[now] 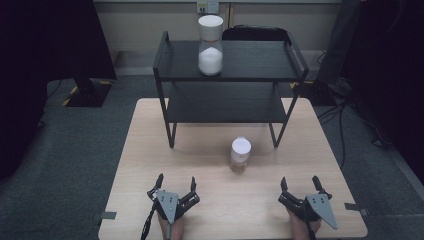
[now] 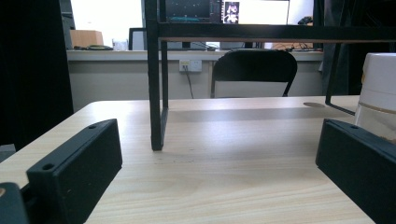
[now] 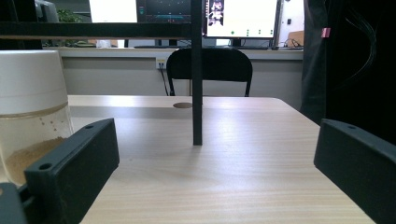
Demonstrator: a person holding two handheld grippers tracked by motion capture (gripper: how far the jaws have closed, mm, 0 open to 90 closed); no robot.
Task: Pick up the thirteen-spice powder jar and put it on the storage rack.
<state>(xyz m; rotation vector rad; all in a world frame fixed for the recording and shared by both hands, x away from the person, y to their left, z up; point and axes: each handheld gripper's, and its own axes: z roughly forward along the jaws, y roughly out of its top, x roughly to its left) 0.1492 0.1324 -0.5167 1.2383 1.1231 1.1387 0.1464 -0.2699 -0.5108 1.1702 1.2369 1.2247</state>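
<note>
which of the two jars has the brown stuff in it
The smaller jar standing on the table, in front of the black shelf; its fill looks brownish. The taller jar on the shelf's top tier holds white contents.

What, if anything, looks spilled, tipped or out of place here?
Nothing stands out. The white-lidded jar stands upright on the table, the larger jar upright on the black shelf, and both hand-held grippers rest open near the front edge.

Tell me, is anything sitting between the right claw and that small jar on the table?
Nothing visible does. The right claw rests open near the table's front edge, and only bare wood lies between it and the small jar. The black shelf stands farther back, behind the jar.
</note>
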